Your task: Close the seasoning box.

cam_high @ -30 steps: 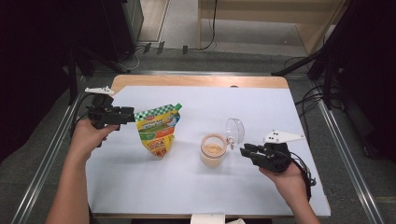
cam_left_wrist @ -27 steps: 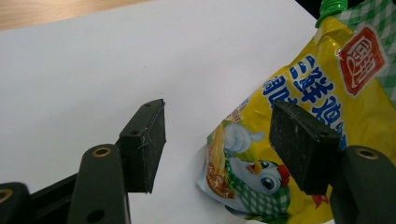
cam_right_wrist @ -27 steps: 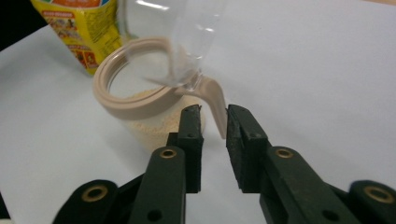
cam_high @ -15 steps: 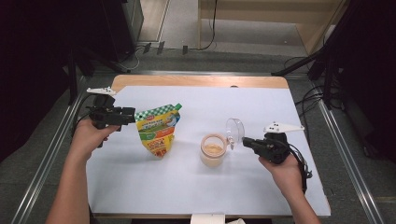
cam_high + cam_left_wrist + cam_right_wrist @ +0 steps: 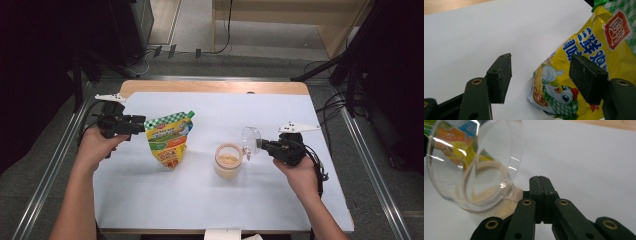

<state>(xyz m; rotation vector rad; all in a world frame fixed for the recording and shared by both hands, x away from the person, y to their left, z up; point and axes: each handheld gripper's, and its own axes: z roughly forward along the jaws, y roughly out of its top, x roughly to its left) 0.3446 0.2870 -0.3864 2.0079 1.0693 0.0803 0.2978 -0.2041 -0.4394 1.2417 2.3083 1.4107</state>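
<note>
Jar [image 5: 228,160] lid [image 5: 251,140] up, centre frame | right gripper [image 5: 540,182] fingers pressed together, empty | left gripper [image 5: 540,76] fingers wide astride pouch [image 5: 168,140] | next: clamp pouch, lift, pour.

Left tongs [image 5: 134,125] at the counter's [image 5: 210,200] left edge, pointing toward the middle. Pouch [image 5: 169,140] just off their tips, standing on the counter, leaning slightly; one corner between the spread jaws in the left gripper view. Jar [image 5: 228,160] farther along, between pouch and right tongs [image 5: 261,145], nearer the right tongs. Hinged lid [image 5: 250,138] tipped up just off the right tongs' tips, behind and right of the jar's mouth.
</note>
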